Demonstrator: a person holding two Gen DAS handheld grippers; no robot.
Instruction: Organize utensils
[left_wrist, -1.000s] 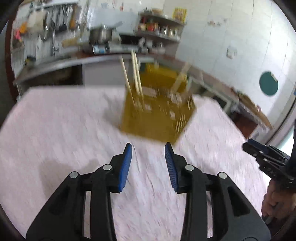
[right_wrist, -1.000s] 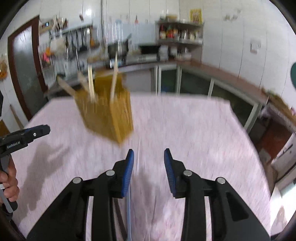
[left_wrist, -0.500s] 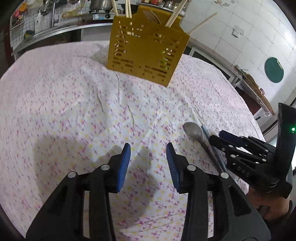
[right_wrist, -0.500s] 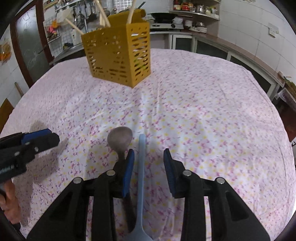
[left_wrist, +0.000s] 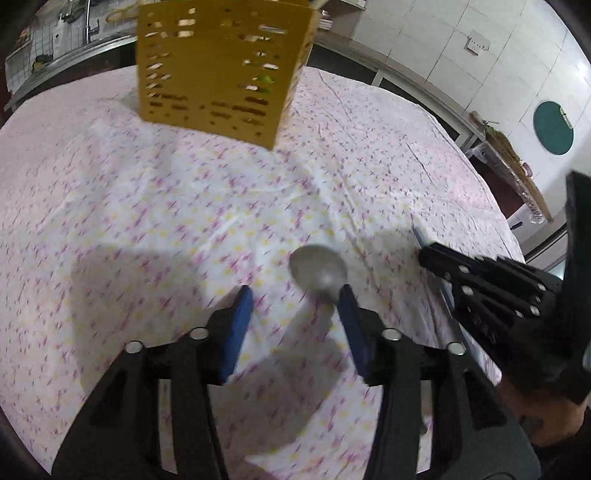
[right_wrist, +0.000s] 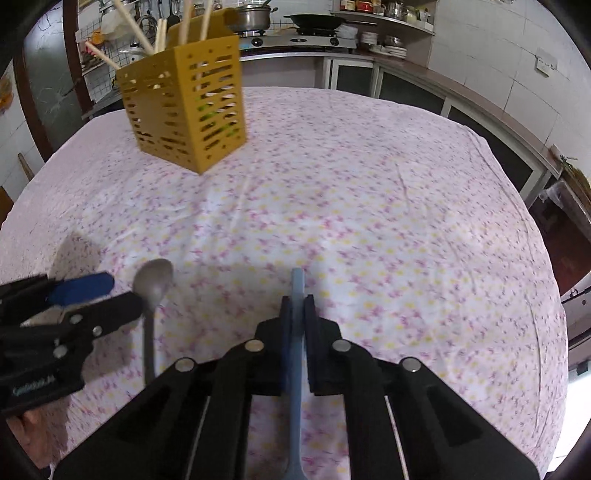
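Observation:
A yellow slotted utensil holder (left_wrist: 221, 66) (right_wrist: 184, 107) stands at the far side of the table with several chopsticks (right_wrist: 155, 26) in it. A metal spoon (left_wrist: 319, 269) (right_wrist: 151, 291) lies on the floral tablecloth. My left gripper (left_wrist: 295, 299) is open, low over the cloth, its right finger at the spoon's neck. My right gripper (right_wrist: 296, 301) is shut on the handle of a light blue utensil (right_wrist: 296, 354), whose tip sticks out ahead of the fingers. In the left wrist view the right gripper (left_wrist: 480, 284) sits to the right.
The round table (right_wrist: 406, 192) is covered with a pink floral cloth. Behind it runs a kitchen counter (right_wrist: 406, 70) with a stove, pots and shelves. A dark door (right_wrist: 48, 85) is at the far left.
My right gripper has shut on the blue utensil's handle. My left gripper has moved forward and right, down to the spoon. The holder looks nearer in both views.

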